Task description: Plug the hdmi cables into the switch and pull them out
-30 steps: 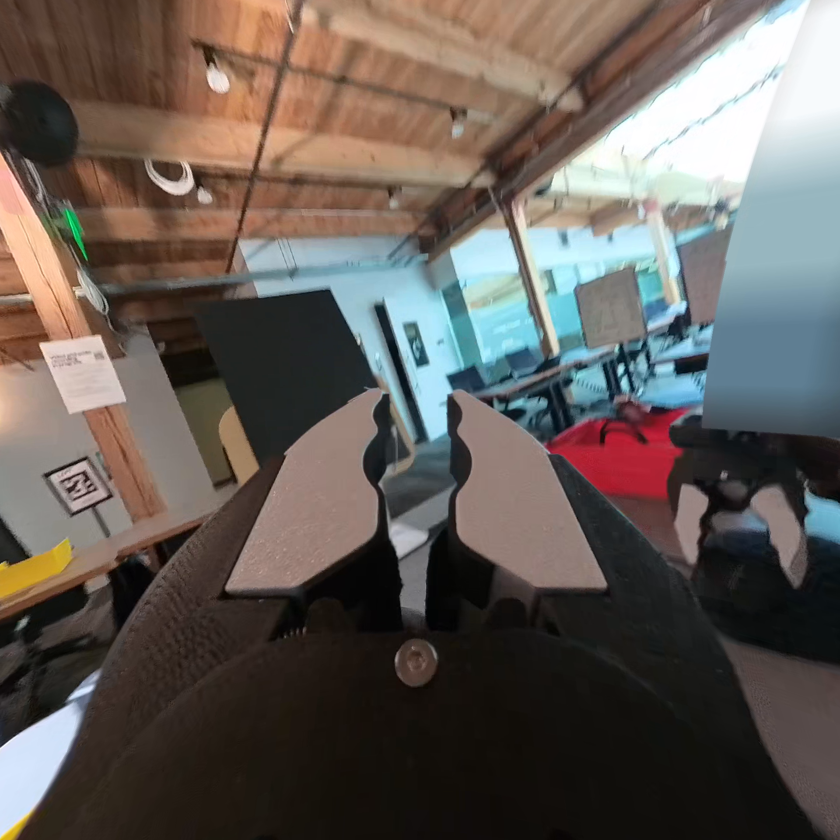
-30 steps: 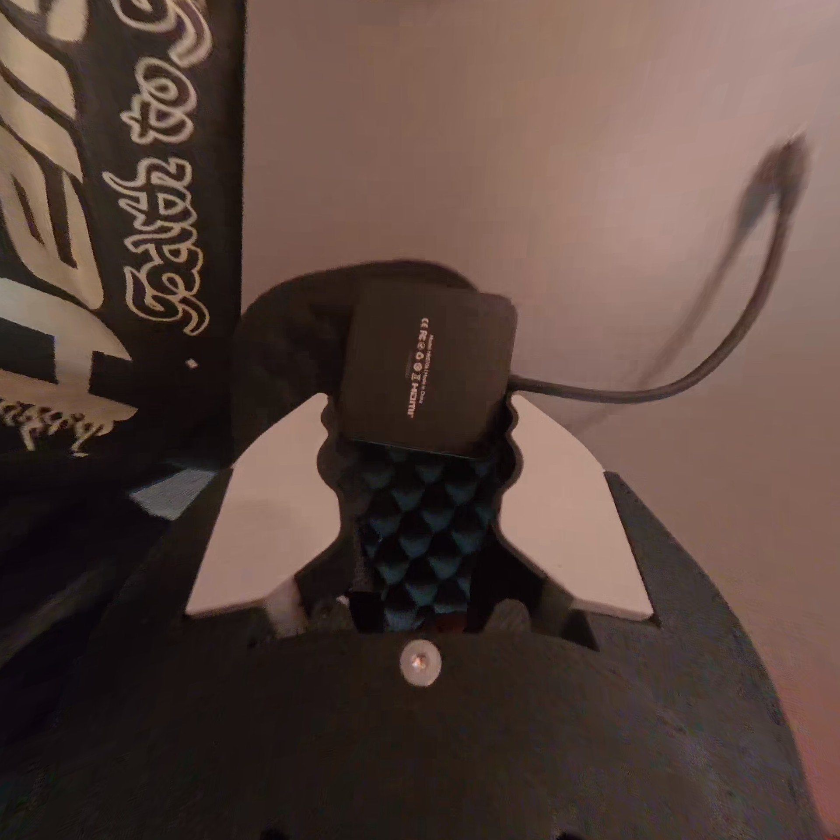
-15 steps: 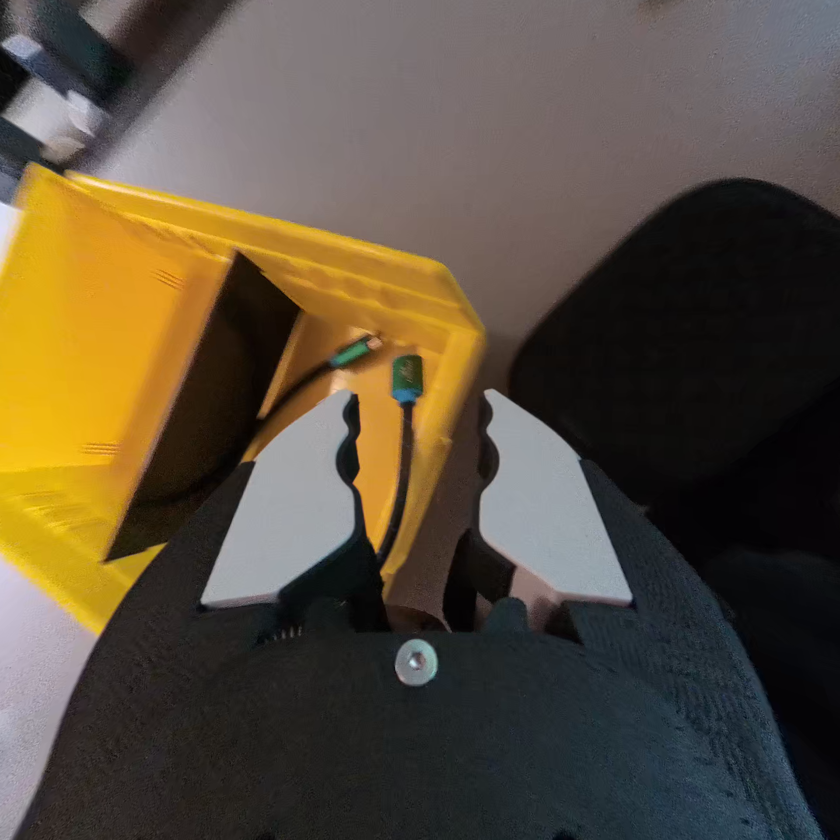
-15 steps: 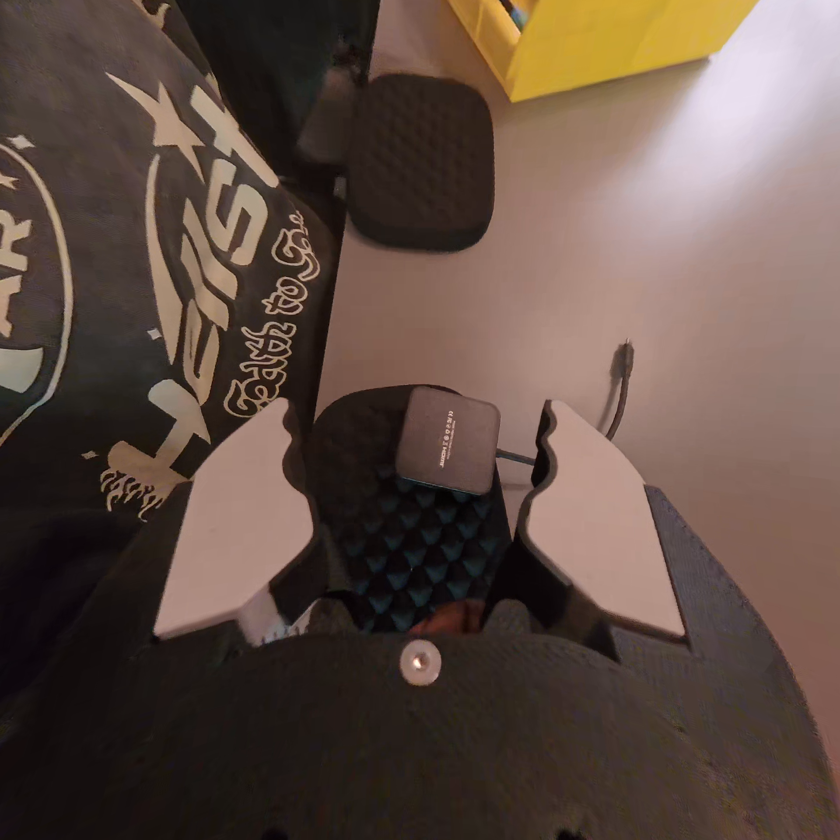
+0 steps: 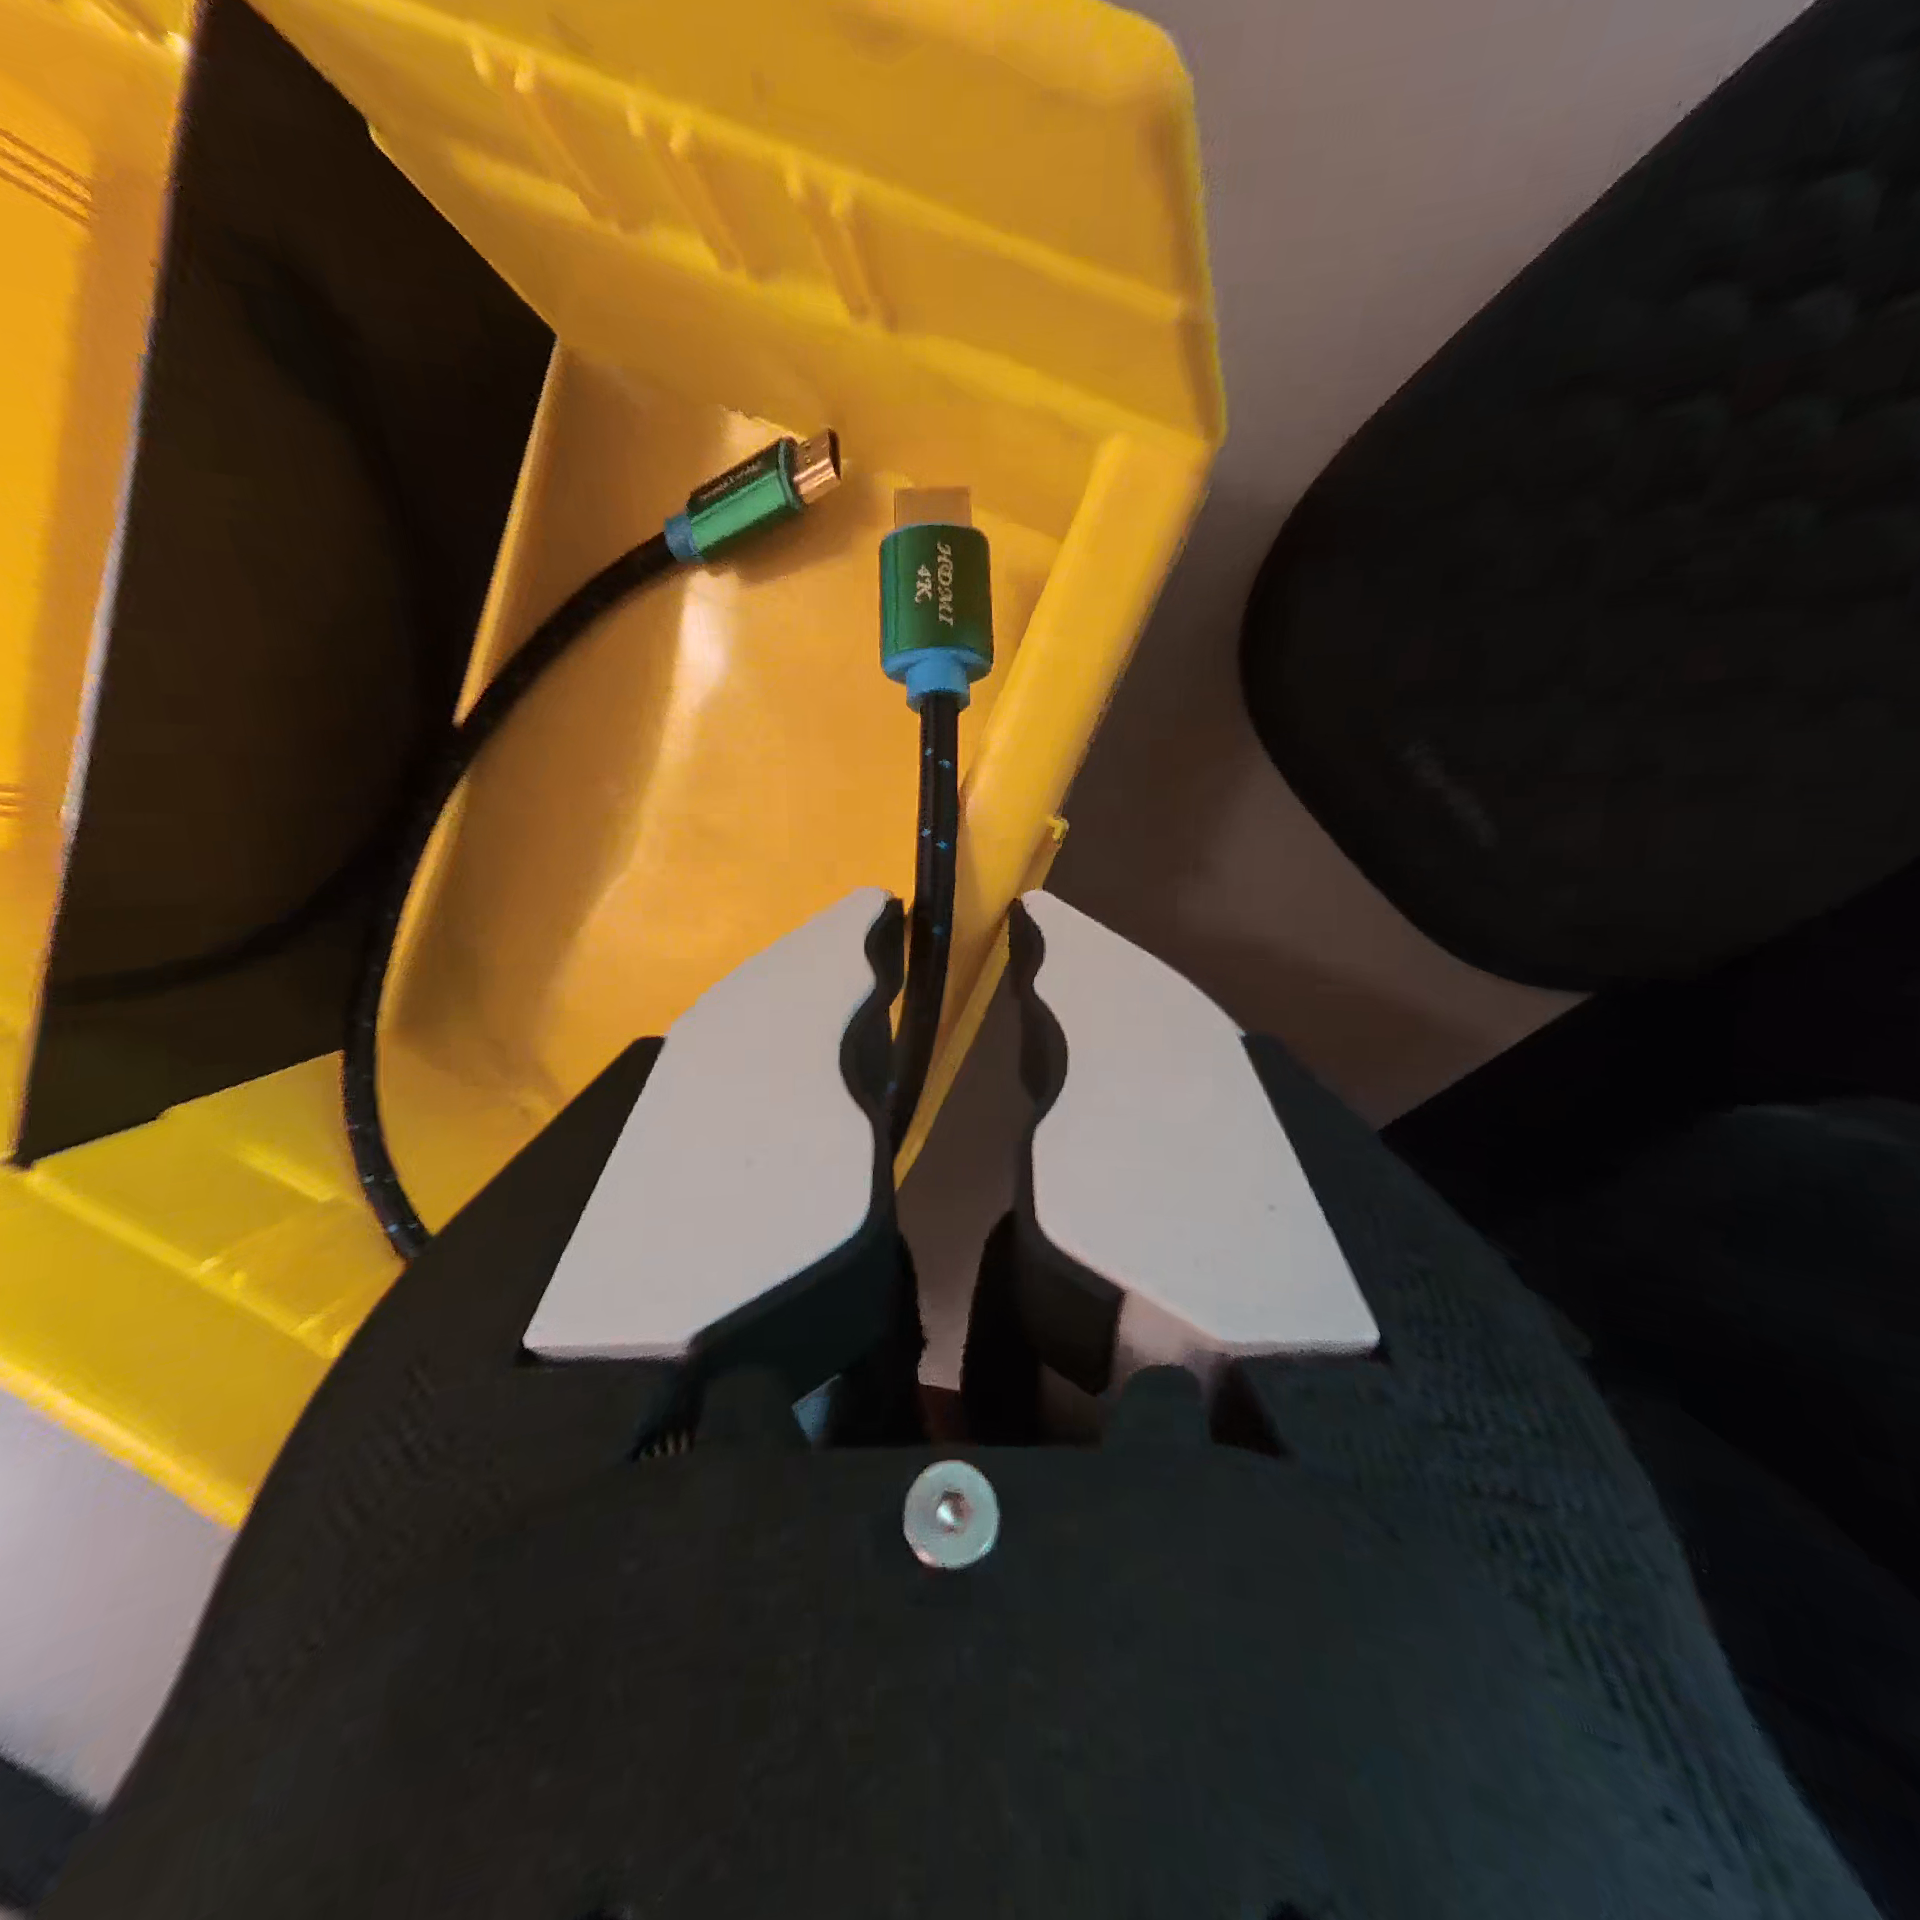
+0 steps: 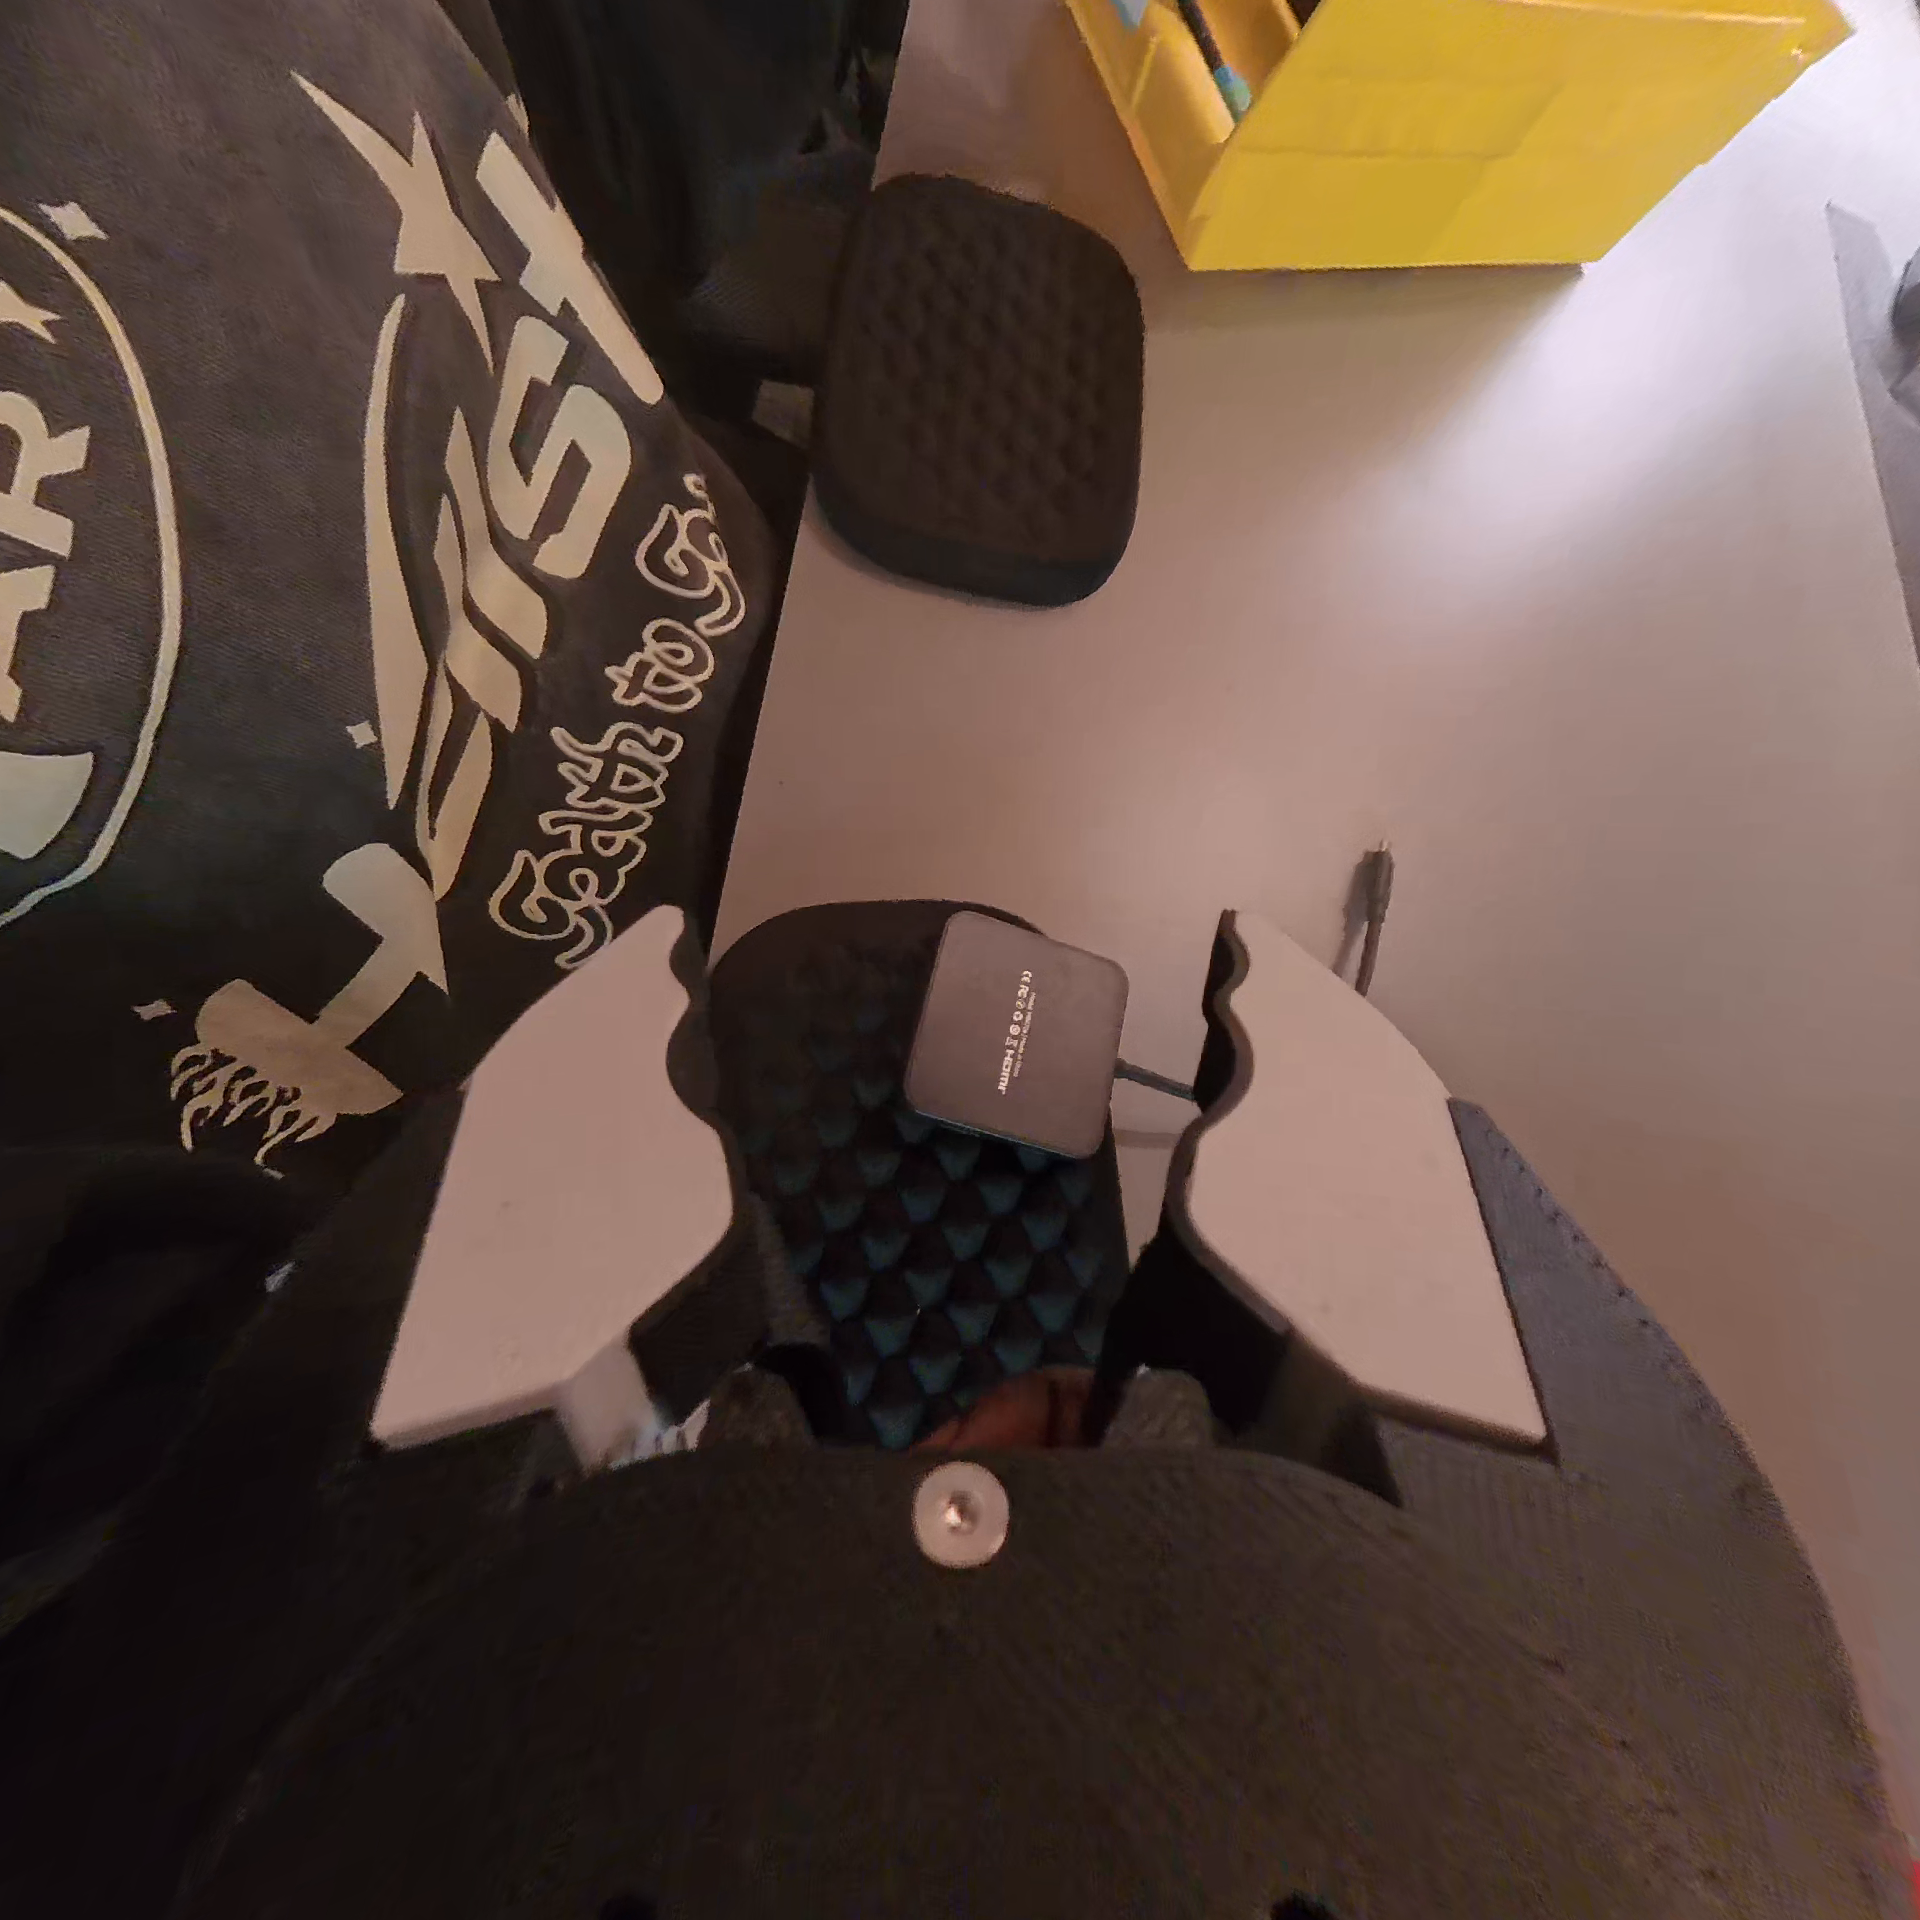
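The left tongs (image 5: 951, 914) are sitting slightly parted around a braided black HDMI cable (image 5: 928, 821), not visibly pinching it; its lettered green plug (image 5: 935, 597) is lying in the yellow bin (image 5: 831, 208). The right tongs (image 6: 951, 935) are hanging spread above the lettered black switch (image 6: 1016, 1034), which is resting on a dimpled pad (image 6: 914, 1216) on the counter (image 6: 1455, 727).

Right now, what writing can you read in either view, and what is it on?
I won't copy wording; only where it sits.
Nearer green plug: pale lettering along shell.
Farther green plug: tiny print, unreadable.
Switch: pale print on top.
Dark shirt: large pale lettering.
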`<action>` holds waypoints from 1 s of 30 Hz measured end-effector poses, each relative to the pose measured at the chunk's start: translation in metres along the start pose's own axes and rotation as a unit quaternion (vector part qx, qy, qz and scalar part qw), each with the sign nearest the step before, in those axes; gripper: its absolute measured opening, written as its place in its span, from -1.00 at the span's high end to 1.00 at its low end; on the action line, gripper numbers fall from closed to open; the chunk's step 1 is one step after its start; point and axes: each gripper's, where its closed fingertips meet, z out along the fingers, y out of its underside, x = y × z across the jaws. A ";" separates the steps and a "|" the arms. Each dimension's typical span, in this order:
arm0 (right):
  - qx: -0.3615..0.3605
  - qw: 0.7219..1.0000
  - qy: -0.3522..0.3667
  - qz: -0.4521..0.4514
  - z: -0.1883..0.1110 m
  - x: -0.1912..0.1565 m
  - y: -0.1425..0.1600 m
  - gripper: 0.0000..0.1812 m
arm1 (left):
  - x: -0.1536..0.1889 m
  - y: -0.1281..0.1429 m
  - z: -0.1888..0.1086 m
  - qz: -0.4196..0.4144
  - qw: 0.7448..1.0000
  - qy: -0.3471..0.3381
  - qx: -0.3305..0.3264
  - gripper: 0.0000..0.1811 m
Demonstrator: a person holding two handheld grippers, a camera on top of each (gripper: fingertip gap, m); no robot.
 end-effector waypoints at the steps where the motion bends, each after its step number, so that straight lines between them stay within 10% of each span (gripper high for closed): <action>1: 0.009 1.000 0.006 -0.002 -0.002 0.001 -0.004 -0.05 | -0.003 -0.002 -0.003 0.011 1.000 -0.020 0.004 0.80; 11: 0.093 0.994 0.045 -0.043 -0.022 0.004 -0.030 -0.06 | -0.001 -0.024 -0.028 0.024 0.994 -0.047 0.096 0.93; 16: 0.126 0.989 0.055 -0.053 -0.024 0.007 -0.042 -0.06 | -0.033 -0.048 -0.063 0.038 0.965 -0.197 0.169 0.93; 25: 0.244 0.956 0.153 -0.049 -0.051 0.028 -0.082 -0.26 | -0.052 -0.102 -0.191 0.090 0.773 -0.493 0.389 0.93; 30: 0.339 0.904 0.241 -0.098 -0.075 0.038 -0.106 0.11 | 0.003 -0.128 -0.248 0.170 0.638 -0.543 0.519 0.94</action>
